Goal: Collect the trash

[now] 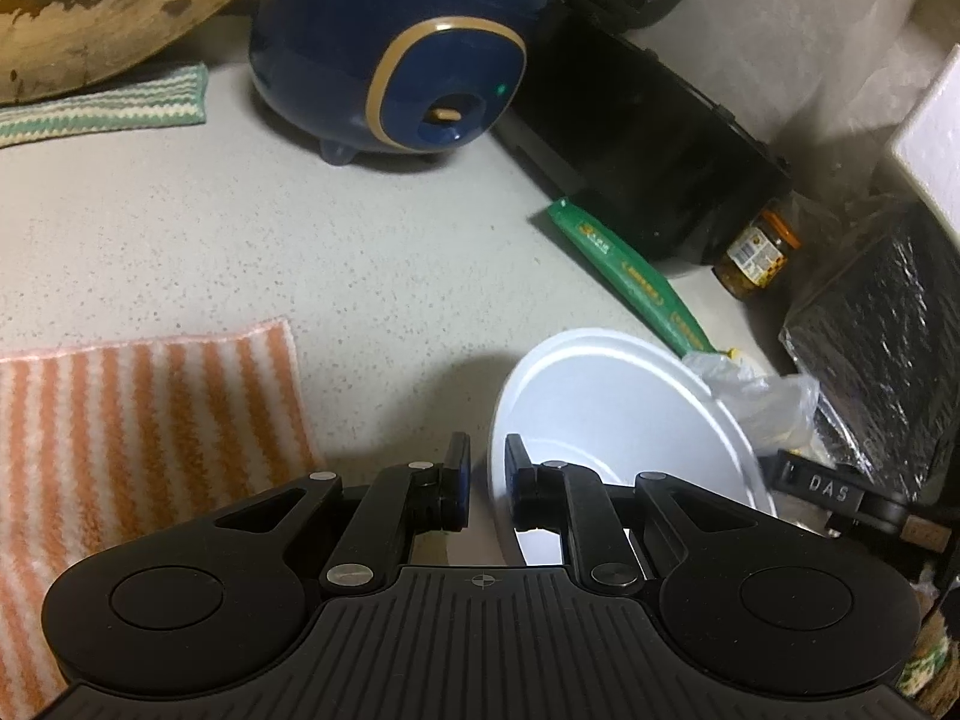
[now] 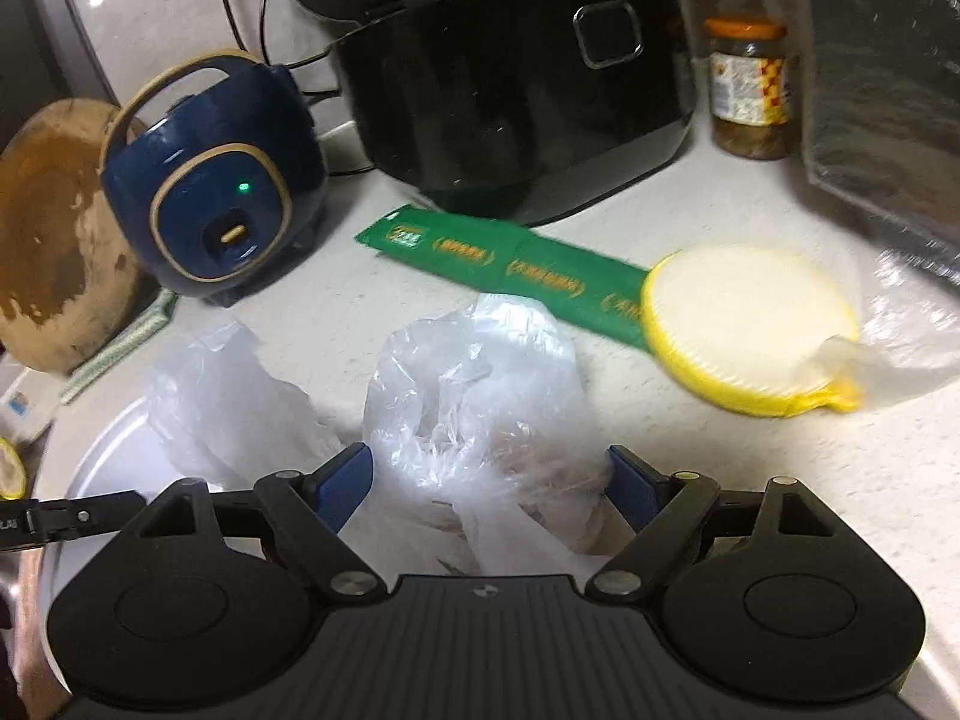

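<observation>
Left gripper [image 1: 487, 477]: fingers drawn close, pinching the rim of the white plate [image 1: 606, 414] between the pads; plate tilted, its near edge raised off the counter [image 1: 300, 240]

Right gripper [image 2: 489, 483]: fingers spread wide, one on each side of the crumpled clear plastic bag [image 2: 474, 396]; whether the pads touched the bag could not be told

Clear plastic bag: lay bunched on the counter directly ahead of the right gripper; brownish contents showed faintly through the film, not identifiable

Second plastic scrap [image 2: 222, 396]: thin, crumpled; lay over the far rim of the plate, just left of the bag

White plate, contents: bare inside apart from the scrap at its edge

Yellow-rimmed lid [image 2: 750, 330]: round, pale centre; lay flat, overlapping one end of the green wrapper [image 2: 510, 276]; clear film beside it

Green wrapper: long, flat, gold print; lay before the black rice cooker [image 2: 516, 96]

Glass jar [image 2: 750, 90]: orange lid, dark contents; stood right of the cooker

Blue cooker [image 2: 216, 180]: green light lit; left of the black one

Striped orange cloth [image 1: 138, 420]: flat, left of the left gripper

Wooden board [image 2: 54, 240]: at far left beside the blue cooker
</observation>
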Action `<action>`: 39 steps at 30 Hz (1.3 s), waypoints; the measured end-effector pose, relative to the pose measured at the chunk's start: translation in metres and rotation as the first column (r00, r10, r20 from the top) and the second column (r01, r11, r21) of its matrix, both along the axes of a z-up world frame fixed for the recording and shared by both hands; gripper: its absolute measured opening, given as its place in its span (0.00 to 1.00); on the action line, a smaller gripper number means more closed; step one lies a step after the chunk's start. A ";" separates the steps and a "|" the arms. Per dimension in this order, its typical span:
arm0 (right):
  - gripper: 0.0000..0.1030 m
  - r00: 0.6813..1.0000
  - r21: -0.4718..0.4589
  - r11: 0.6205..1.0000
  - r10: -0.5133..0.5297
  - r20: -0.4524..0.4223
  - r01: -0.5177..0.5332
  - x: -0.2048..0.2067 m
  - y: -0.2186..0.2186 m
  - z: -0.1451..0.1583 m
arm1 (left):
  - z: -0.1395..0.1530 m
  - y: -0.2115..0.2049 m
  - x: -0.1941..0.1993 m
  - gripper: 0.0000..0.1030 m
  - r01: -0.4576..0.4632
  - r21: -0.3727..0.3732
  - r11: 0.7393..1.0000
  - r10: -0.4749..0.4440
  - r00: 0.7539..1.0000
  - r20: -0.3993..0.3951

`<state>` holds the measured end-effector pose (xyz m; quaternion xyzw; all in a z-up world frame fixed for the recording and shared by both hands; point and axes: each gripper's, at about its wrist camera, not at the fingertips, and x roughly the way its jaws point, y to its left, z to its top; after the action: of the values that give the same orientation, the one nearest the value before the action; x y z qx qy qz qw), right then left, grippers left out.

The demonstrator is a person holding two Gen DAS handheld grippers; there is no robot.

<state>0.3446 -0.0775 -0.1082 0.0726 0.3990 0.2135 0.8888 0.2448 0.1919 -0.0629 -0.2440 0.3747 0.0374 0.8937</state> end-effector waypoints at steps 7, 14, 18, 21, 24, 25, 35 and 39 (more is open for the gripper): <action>0.58 0.999 0.033 0.999 0.042 -0.003 -0.042 -0.011 0.005 0.003 | -0.001 0.011 0.000 0.15 -0.010 -0.054 0.999 0.012 0.999 0.035; 0.11 1.000 0.037 0.999 0.010 -0.022 -0.009 -0.013 0.003 0.010 | 0.000 0.023 0.004 0.14 -0.018 -0.070 0.997 0.022 0.998 0.061; 0.07 0.999 0.082 0.996 -0.047 -0.004 0.047 -0.025 -0.009 0.023 | -0.002 0.024 0.008 0.14 0.026 -0.076 0.997 -0.022 0.999 0.045; 0.07 0.994 0.116 0.987 -0.110 0.019 0.107 -0.042 -0.017 0.036 | -0.002 0.019 0.011 0.14 0.101 -0.080 0.992 -0.097 0.994 0.055; 0.06 0.981 0.136 0.974 -0.190 0.038 0.183 -0.064 -0.026 0.044 | -0.003 0.018 0.016 0.14 0.170 -0.094 0.981 -0.164 0.984 0.070; 0.06 0.975 0.141 0.968 -0.217 0.044 0.209 -0.074 -0.030 0.046 | -0.003 0.017 0.016 0.14 0.186 -0.092 0.978 -0.179 0.981 0.074; 0.06 0.903 0.086 0.901 -0.428 0.016 0.426 -0.154 -0.088 0.035 | -0.001 -0.019 0.012 0.14 0.312 -0.095 0.945 -0.305 0.949 0.076; 0.06 0.874 0.056 0.872 -0.487 0.002 0.486 -0.187 -0.117 0.019 | 0.003 -0.054 0.002 0.14 0.368 -0.092 0.925 -0.361 0.929 0.085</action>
<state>0.1575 -0.1945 -0.0891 0.1925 0.3550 -0.0056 0.9148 0.2472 0.1383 -0.0594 -0.2183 0.3850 -0.1574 0.8828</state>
